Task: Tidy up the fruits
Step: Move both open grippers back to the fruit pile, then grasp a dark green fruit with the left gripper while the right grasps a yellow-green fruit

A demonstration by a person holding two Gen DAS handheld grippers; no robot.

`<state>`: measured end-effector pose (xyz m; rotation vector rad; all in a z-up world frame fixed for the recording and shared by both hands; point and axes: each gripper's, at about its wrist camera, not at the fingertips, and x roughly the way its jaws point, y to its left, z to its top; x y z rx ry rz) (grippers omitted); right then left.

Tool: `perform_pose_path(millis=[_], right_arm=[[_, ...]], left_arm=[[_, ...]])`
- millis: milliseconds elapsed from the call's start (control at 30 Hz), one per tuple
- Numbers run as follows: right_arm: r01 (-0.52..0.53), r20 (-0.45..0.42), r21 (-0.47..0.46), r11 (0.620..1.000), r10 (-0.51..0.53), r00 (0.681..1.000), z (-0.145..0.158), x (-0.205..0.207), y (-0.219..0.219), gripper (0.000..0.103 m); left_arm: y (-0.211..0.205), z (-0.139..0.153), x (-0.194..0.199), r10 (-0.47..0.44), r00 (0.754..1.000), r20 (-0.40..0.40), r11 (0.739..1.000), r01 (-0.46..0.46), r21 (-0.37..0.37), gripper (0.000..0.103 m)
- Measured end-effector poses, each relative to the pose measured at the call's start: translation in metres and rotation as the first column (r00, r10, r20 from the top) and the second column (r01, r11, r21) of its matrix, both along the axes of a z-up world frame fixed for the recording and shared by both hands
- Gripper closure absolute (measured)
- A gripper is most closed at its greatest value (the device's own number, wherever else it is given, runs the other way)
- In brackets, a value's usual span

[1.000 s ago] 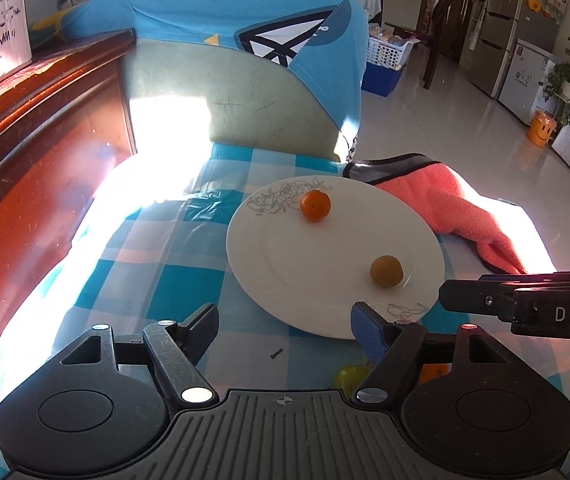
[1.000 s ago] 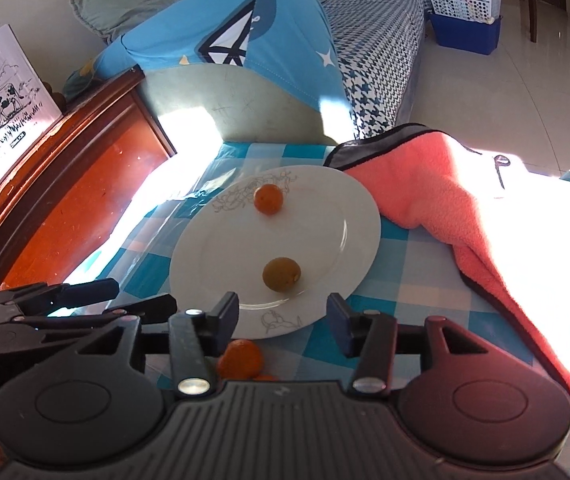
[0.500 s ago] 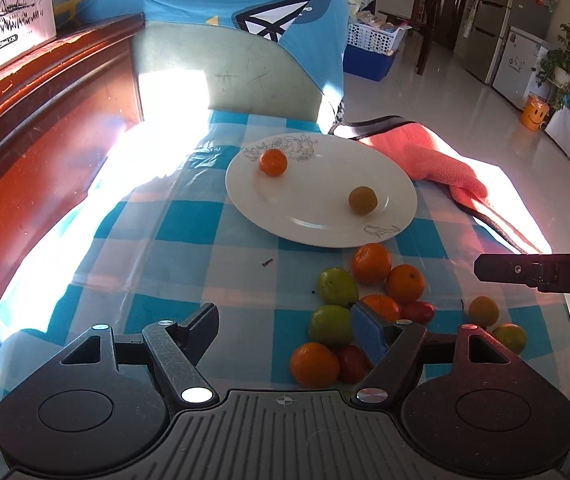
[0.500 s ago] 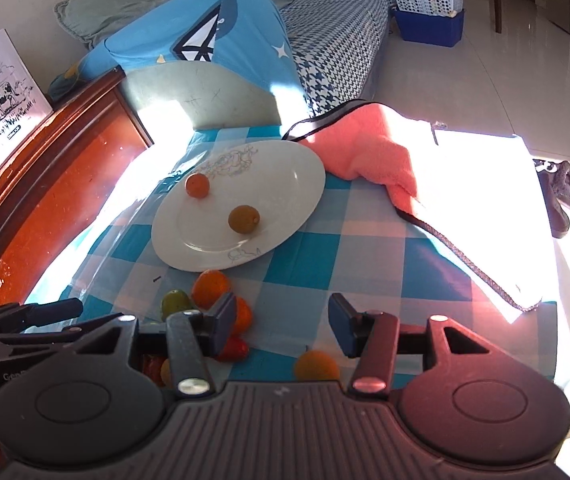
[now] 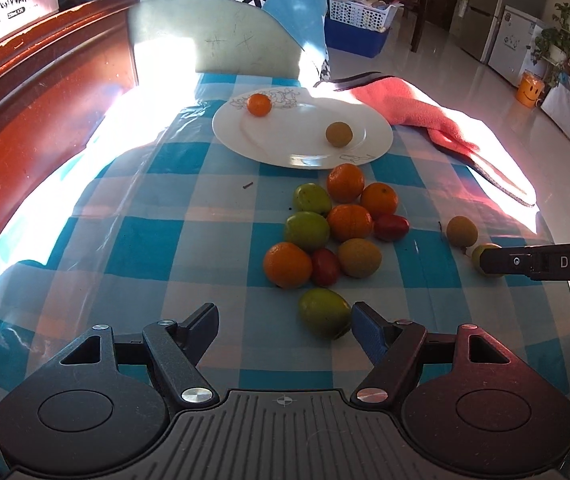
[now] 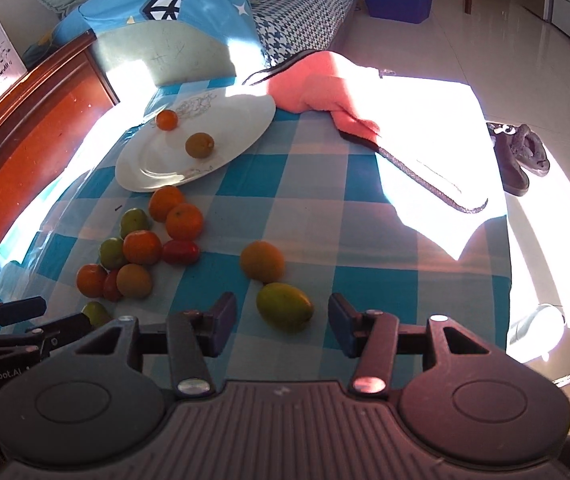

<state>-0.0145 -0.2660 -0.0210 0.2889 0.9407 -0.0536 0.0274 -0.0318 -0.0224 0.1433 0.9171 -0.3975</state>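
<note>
A white plate (image 5: 285,148) (image 6: 237,128) at the far side of the checked cloth holds a small orange (image 5: 259,104) and a brownish fruit (image 5: 339,134). A heap of oranges, green fruits and red fruits (image 5: 333,224) (image 6: 141,246) lies nearer. My left gripper (image 5: 285,318) is open and empty; a green fruit (image 5: 324,312) lies just inside its right finger. My right gripper (image 6: 279,322) is open and empty, with a green-yellow fruit (image 6: 283,307) between its fingertips on the cloth and an orange (image 6: 262,261) just beyond.
A pink towel (image 5: 425,112) (image 6: 325,92) lies right of the plate. A red-brown wooden board (image 5: 37,120) runs along the left. A chair back (image 5: 213,40) with a blue cloth stands behind the table. The table's right edge drops to the floor, where shoes (image 6: 521,156) lie.
Both grippers have pulled back from the plate toward the near edge, bringing the heap of fruit into view. Both stayed open.
</note>
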Motion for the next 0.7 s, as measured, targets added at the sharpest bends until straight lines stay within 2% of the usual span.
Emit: perform_pose_path(millis=[200, 467, 533, 633, 700], right_arm=[[0.003, -0.014, -0.017, 1.0, -0.003, 1.0, -0.002, 0.004, 0.002, 0.051], [-0.018, -0.025, -0.039, 0.999, 0.017, 1.0, -0.008, 0.007, 0.007, 0.052], [-0.026, -0.03, -0.047, 0.999, 0.024, 0.999, -0.009, 0.008, 0.009, 0.052], [-0.035, -0.024, -0.055, 0.998, 0.034, 0.999, -0.009, 0.008, 0.01, 0.057], [-0.04, -0.023, -0.064, 0.997, 0.038, 0.999, -0.009, 0.008, 0.011, 0.064]], left_arm=[[-0.007, -0.005, -0.008, -0.023, 1.0, 0.014, 1.0, 0.023, 0.017, 0.029], [-0.01, -0.007, -0.01, -0.027, 0.999, 0.02, 1.0, 0.027, 0.005, 0.03], [-0.011, -0.009, -0.01, -0.029, 0.999, 0.018, 1.0, 0.029, 0.003, 0.034], [-0.012, -0.011, -0.01, -0.03, 0.999, 0.019, 1.0, 0.03, 0.006, 0.035], [-0.012, -0.012, -0.01, -0.027, 0.999, 0.024, 1.0, 0.027, 0.01, 0.036]])
